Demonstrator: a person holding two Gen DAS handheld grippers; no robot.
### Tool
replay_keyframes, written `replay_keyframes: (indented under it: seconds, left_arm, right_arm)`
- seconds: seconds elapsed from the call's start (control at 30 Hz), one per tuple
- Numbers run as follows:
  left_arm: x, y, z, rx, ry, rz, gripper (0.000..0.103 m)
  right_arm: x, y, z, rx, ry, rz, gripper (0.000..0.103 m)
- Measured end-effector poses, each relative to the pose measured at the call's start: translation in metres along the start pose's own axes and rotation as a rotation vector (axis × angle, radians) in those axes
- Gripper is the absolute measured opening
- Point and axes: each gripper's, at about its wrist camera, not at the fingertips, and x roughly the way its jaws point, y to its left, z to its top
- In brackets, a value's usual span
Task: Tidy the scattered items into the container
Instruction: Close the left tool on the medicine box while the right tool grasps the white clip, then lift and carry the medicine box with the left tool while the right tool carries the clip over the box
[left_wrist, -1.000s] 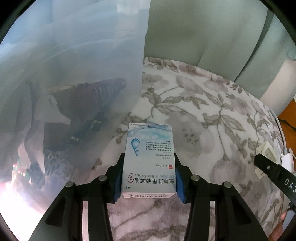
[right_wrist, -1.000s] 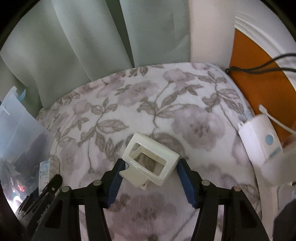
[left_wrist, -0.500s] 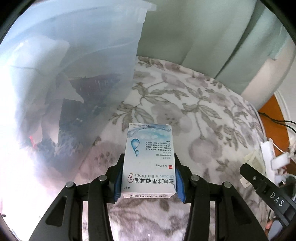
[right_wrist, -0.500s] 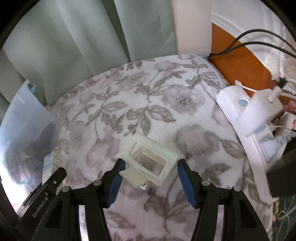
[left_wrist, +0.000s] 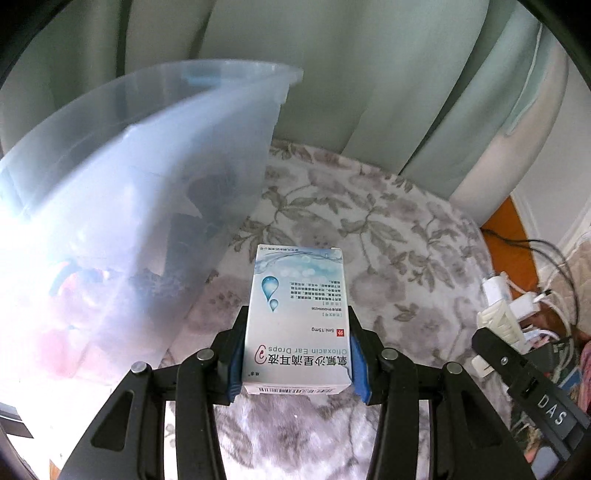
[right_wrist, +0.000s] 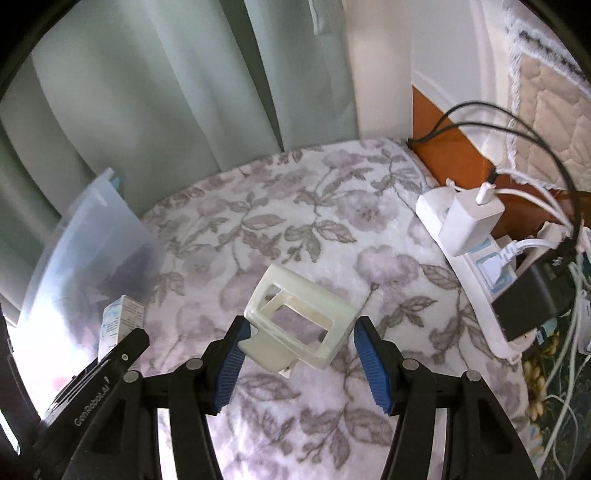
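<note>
My left gripper (left_wrist: 295, 354) is shut on a white and blue ear drops box (left_wrist: 297, 317), held above the floral blanket beside the translucent plastic container (left_wrist: 147, 184). The container stands to the left, with dark items dimly showing through its wall. My right gripper (right_wrist: 301, 343) is shut on a cream plastic frame (right_wrist: 269, 350), lifted off the blanket. The right wrist view also shows the container (right_wrist: 92, 251) at far left and the ear drops box (right_wrist: 122, 317) next to it.
A floral blanket (right_wrist: 295, 221) covers the surface. A white power strip with chargers and cables (right_wrist: 469, 221) lies along the right edge by an orange wooden panel (right_wrist: 454, 158). Pale green curtains (right_wrist: 184, 92) hang behind.
Both grippers have risen with their items still held. In the left wrist view the container's upper rim has come into sight, and more of the power strip shows on the right.
</note>
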Motion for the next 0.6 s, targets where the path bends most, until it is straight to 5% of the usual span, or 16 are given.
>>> replay_keyframes:
  seconds: [0.6]
  left_arm:
    - [-0.097,0.007,0.003,0.013,-0.151,-0.113,0.048]
  right_arm:
    - [-0.094,0.038,-0.01,-0.053,-0.153,0.063,0.062]
